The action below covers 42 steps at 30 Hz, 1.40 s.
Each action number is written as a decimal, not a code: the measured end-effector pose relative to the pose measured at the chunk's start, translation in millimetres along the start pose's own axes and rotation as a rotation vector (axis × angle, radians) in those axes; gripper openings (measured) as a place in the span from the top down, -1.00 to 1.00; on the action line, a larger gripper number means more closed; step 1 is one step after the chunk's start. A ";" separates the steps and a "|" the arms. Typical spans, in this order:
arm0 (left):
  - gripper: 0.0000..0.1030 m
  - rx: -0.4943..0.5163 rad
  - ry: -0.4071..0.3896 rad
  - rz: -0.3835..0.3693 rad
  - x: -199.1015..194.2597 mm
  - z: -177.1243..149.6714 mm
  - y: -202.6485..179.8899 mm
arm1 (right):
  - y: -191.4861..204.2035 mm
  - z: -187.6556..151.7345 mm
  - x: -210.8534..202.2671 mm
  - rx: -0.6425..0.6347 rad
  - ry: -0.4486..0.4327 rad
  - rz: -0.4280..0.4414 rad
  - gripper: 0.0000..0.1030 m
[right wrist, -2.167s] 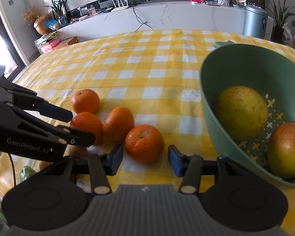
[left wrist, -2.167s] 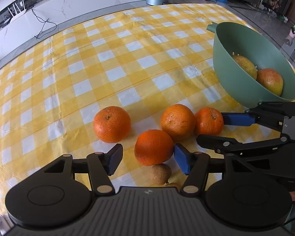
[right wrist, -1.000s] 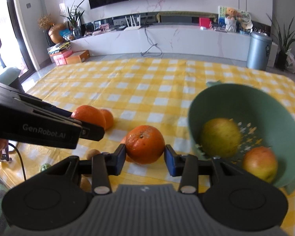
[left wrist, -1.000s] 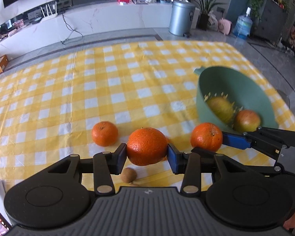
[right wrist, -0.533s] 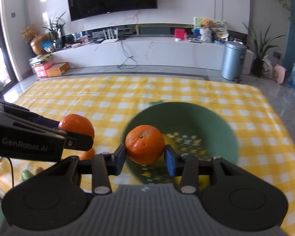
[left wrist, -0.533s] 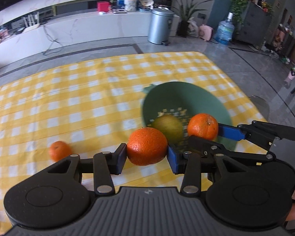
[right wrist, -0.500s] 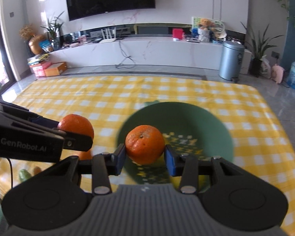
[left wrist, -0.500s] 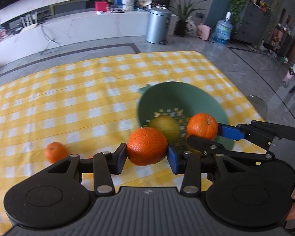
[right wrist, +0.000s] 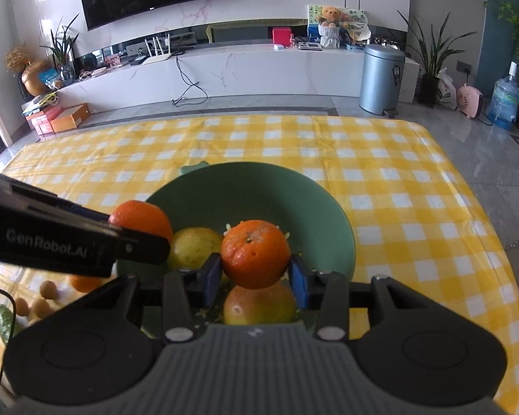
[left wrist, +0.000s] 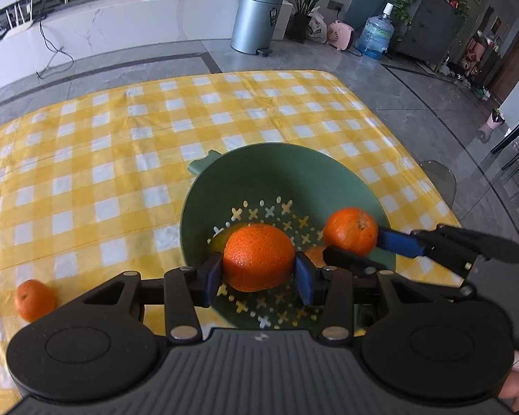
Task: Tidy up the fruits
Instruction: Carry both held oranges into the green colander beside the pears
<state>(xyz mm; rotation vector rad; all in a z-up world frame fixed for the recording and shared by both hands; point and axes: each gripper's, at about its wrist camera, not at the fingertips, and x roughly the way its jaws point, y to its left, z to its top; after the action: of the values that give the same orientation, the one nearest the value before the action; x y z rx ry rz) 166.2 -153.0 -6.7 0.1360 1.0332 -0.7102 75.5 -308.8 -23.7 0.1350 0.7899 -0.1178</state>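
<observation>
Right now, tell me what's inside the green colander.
Inside the green colander lie a yellow-green fruit and a reddish fruit, both partly hidden by the held oranges; the bottom beneath them is covered.

Three oranges (left wrist: 258,257) (left wrist: 351,231) (left wrist: 34,299), one green colander (left wrist: 276,169), two fruits inside (right wrist: 193,248) (right wrist: 259,306)

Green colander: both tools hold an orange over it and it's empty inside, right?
Not empty. The right wrist view shows a yellow-green fruit and a reddish one inside the green colander. Both tools, left and right, do hold oranges over it.
</observation>
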 end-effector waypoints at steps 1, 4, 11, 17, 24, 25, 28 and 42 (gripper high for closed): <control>0.04 -0.007 0.003 0.000 3.4 3.5 1.9 | -0.7 0.7 4.7 0.002 0.004 0.000 0.23; 0.04 -0.008 0.012 0.021 14.0 14.0 4.3 | -3.6 3.0 17.3 0.017 0.016 0.008 0.23; 0.04 0.010 0.040 0.035 40.6 34.1 3.7 | -10.5 8.9 40.7 0.036 0.026 -0.006 0.23; 0.04 0.027 0.067 0.046 59.9 41.8 3.9 | -17.1 7.8 55.4 0.055 0.046 -0.015 0.23; 0.03 0.041 0.074 0.061 70.9 44.3 2.2 | -9.0 7.0 58.6 0.003 0.038 -0.034 0.23; 0.02 0.048 0.074 0.063 71.3 44.4 1.1 | -8.5 6.8 58.2 0.002 0.036 -0.034 0.23; 0.02 0.058 0.074 0.075 72.6 44.0 -1.0 | -8.9 6.6 57.8 0.000 0.035 -0.033 0.22; -0.25 0.056 0.027 0.080 51.8 41.8 -4.6 | -9.4 3.7 46.7 0.012 -0.016 -0.026 0.00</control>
<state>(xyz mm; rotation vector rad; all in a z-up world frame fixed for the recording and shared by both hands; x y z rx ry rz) 210.5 -198.9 -26.3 0.2350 1.0284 -0.6660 109.3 -321.3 -55.2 0.1344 0.7751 -0.1482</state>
